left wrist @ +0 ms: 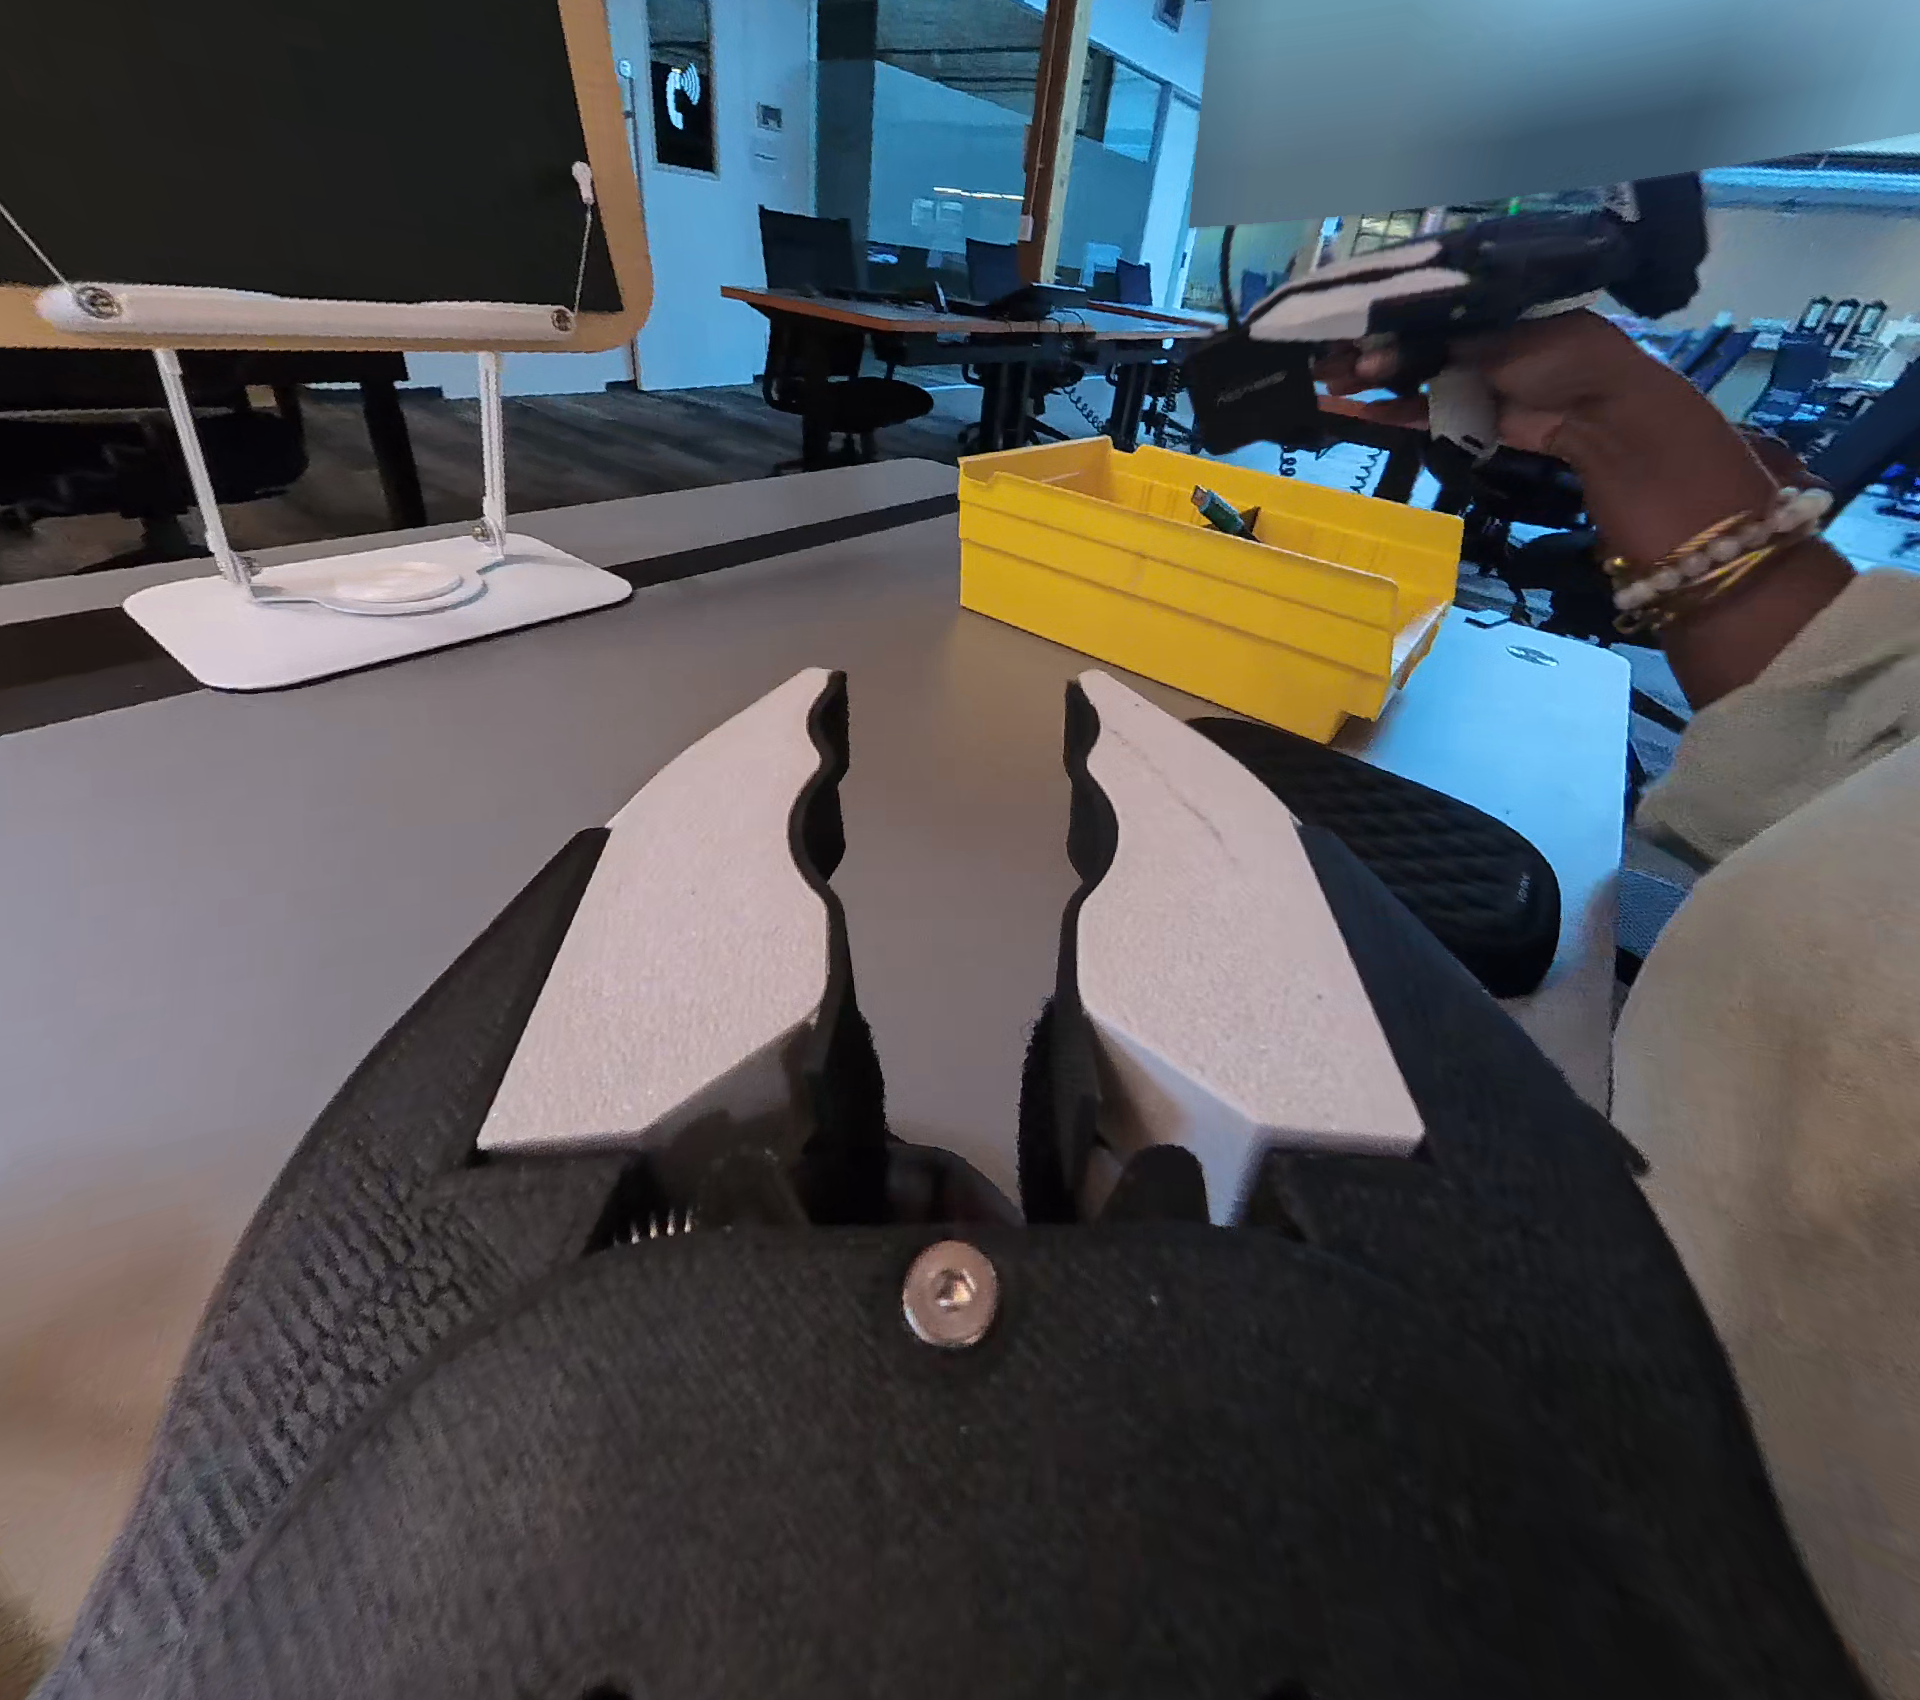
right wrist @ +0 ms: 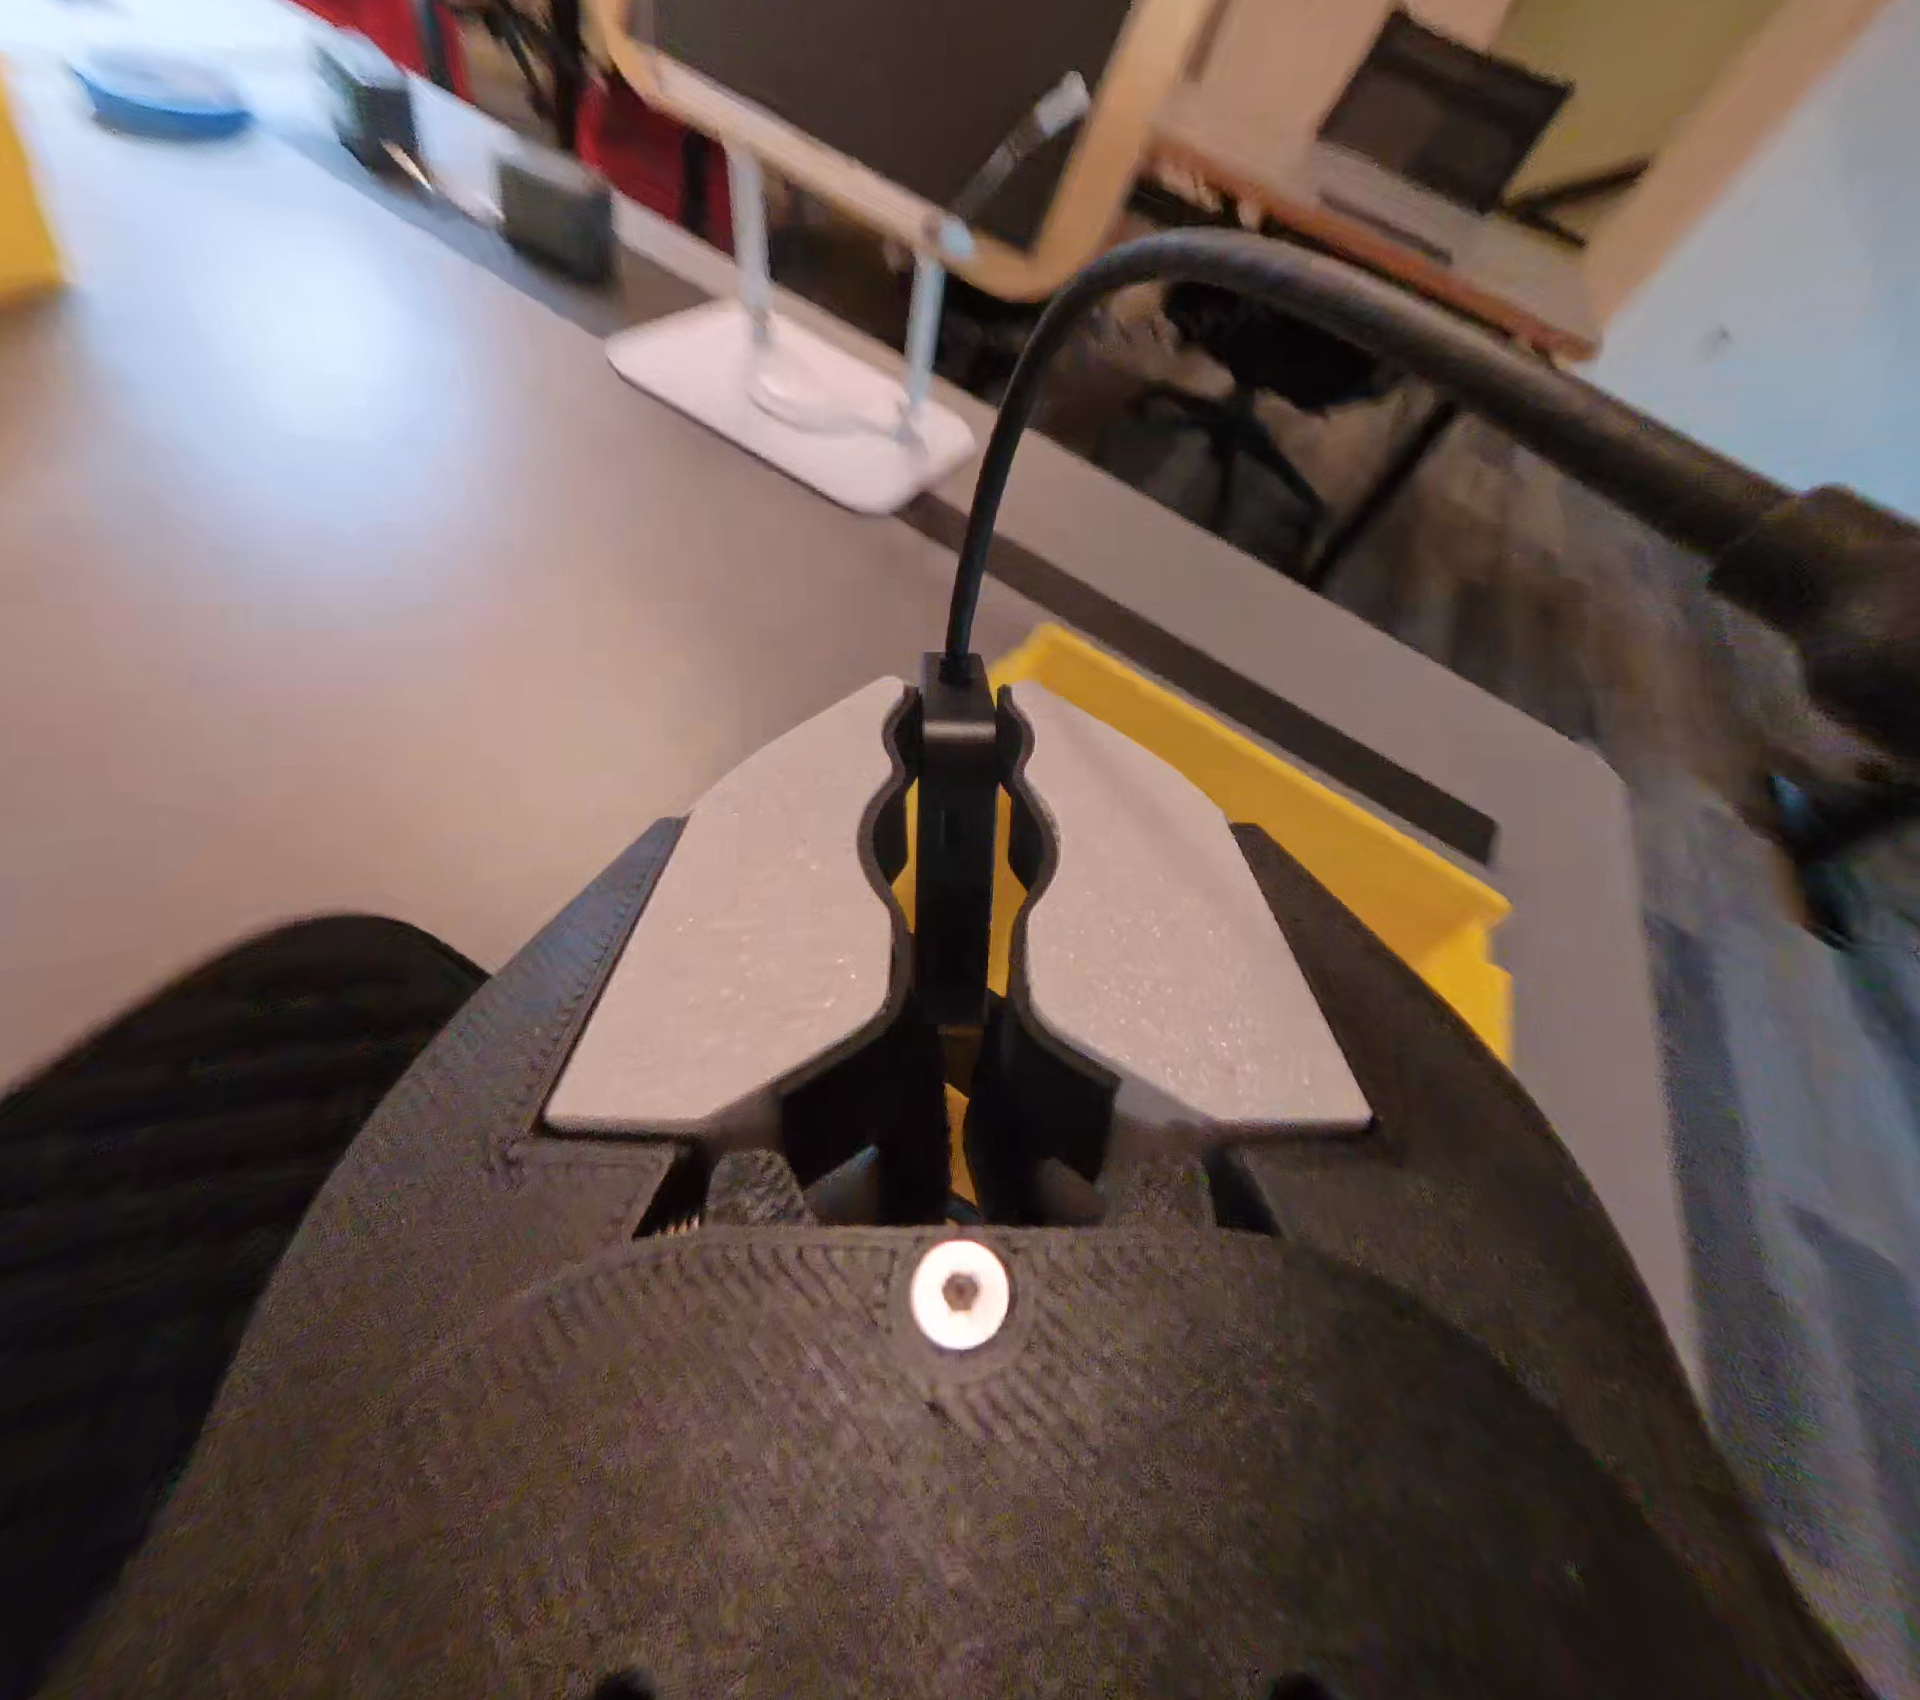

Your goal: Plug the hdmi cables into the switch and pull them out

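My left gripper (left wrist: 956, 694) is open and empty, low over the grey table (left wrist: 416, 819). My right gripper (right wrist: 951, 694) is shut on a small flat black box, the HDMI switch (right wrist: 948, 819), seen edge-on between the jaws. A thin black cable (right wrist: 987, 487) leaves its top, arches up and right, and thickens into a black plug (right wrist: 1829, 590) at the right edge. In the left wrist view the right gripper (left wrist: 1257, 336) is held in a hand up high at the right, with the switch (left wrist: 1252, 393) hanging from it above the yellow bin (left wrist: 1174, 601).
The yellow bin holds a small green-tipped part (left wrist: 1224, 507) and lies under the right gripper (right wrist: 1299, 798). A black wrist rest (left wrist: 1434, 840) lies beside it. A dark screen on a white stand (left wrist: 374, 611) stands at the far left. A blue roll (right wrist: 156, 92) and small black boxes (right wrist: 551, 216) sit farther back. Some 35 centimetres of space lies between my two pairs of fingers.
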`<state>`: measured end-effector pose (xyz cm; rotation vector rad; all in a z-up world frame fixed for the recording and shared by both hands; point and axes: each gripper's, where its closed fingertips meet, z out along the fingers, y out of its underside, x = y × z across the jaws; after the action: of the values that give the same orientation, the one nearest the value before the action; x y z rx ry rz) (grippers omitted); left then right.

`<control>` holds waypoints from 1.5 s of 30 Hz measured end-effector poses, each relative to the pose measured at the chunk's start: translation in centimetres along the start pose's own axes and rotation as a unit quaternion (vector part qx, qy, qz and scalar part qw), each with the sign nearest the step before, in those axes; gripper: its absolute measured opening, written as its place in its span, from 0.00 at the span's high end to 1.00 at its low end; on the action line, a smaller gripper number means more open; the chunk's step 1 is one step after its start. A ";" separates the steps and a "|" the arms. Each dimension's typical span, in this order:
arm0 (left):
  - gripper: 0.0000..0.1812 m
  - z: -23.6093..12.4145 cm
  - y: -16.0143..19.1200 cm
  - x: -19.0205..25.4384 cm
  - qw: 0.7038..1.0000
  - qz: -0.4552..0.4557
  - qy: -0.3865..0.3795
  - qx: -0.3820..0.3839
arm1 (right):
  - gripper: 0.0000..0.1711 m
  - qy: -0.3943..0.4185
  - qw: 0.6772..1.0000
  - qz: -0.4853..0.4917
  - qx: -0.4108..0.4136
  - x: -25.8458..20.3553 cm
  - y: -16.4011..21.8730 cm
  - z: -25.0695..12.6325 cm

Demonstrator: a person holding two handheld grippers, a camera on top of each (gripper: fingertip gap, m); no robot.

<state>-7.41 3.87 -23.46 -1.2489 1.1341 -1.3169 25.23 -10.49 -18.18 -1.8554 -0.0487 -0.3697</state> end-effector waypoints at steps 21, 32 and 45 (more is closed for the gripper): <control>0.79 -1.6 -0.2 -1.2 0.999 0.025 -0.041 -0.011 | 0.92 -0.047 0.974 0.097 -0.198 3.2 10.4 8.2; 0.79 -5.1 -1.8 -3.1 0.994 0.052 -0.080 -0.055 | 0.77 0.008 0.988 0.056 -0.146 3.9 6.8 5.3; 0.58 -17.3 -0.4 -16.9 0.898 0.008 -0.357 -0.257 | 0.75 -0.023 0.992 0.015 0.121 -4.2 -2.5 0.8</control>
<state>-24.41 20.94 -25.64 -1.8926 0.9527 -0.4364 20.90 -8.30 -17.22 -1.6232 -0.0936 -0.2876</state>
